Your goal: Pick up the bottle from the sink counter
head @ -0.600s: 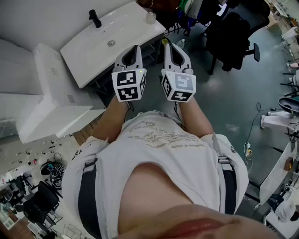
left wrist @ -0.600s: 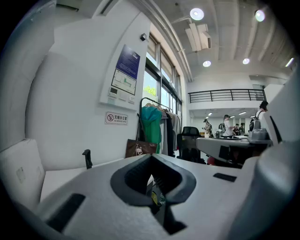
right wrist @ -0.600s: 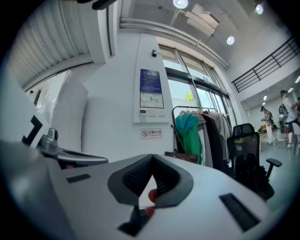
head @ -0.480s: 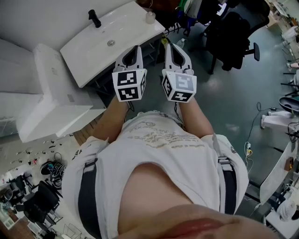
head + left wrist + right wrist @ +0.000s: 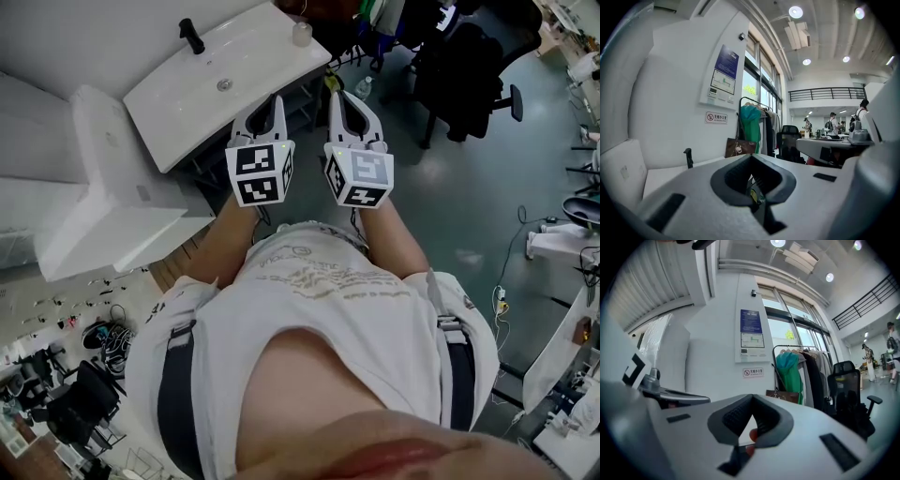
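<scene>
A small pale bottle point(image 5: 302, 35) stands on the far right corner of the white sink counter point(image 5: 178, 103), right of the black faucet point(image 5: 190, 37). My left gripper point(image 5: 277, 98) and right gripper point(image 5: 336, 94) are held side by side in front of my chest, tips at the counter's near right edge, well short of the bottle. Both are shut with nothing between the jaws, as the left gripper view point(image 5: 751, 157) and the right gripper view point(image 5: 752, 397) also show. The faucet point(image 5: 687, 158) appears left of the left jaws; the bottle is not visible in either gripper view.
A white toilet-like fixture point(image 5: 103, 187) stands left of the counter. A black office chair point(image 5: 469, 75) is on the grey floor to the right, and a small clear bottle point(image 5: 364, 87) lies on the floor beyond the right gripper. A clothes rack point(image 5: 754, 124) stands behind the sink.
The head view has shifted very slightly. Both grippers stay shut and in the same place.
</scene>
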{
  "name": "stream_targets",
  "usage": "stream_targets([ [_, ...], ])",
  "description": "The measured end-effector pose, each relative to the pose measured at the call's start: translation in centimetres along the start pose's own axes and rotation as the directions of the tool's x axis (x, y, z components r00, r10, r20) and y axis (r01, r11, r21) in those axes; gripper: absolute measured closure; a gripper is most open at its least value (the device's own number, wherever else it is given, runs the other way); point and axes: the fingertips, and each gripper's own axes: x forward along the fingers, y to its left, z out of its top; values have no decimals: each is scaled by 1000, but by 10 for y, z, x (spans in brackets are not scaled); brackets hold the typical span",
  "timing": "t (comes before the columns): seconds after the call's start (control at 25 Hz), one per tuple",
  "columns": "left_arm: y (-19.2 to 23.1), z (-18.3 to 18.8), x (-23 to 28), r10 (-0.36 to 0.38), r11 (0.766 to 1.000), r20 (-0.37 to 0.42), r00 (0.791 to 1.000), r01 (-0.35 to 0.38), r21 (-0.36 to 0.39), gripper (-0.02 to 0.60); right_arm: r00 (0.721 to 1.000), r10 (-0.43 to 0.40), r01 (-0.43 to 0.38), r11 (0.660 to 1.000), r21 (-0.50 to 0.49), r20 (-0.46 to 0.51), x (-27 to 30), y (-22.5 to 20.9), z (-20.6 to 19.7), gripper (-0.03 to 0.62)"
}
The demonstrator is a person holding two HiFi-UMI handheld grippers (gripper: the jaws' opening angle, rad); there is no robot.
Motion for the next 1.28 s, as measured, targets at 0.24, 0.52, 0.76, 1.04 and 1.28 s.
stream_targets([
  [0.24,9,2,-5,-12,1000,12,1000,12,-5,560,1000,15,-15,1000,-11,-6,2,15,-3,572],
  [0.52,30,4,-8,-12,999,42,999,10,47,560,1000,5,-5,999,-38,10,14,35,-4,572],
  [0.76,46,-1,-7,-36,998,34,999,34,54,560,999,-35,35,999,-36,21,22,38,-2,572],
  [1.04,63,1,-1,-36,998,40,999,33,54,560,999,-46,47,999,-28,24,36,43,-4,572],
  [1.28,77,2,18,-28,999,36,999,27,48,560,999,-38,39,999,-34,25,59,44,-6,572],
])
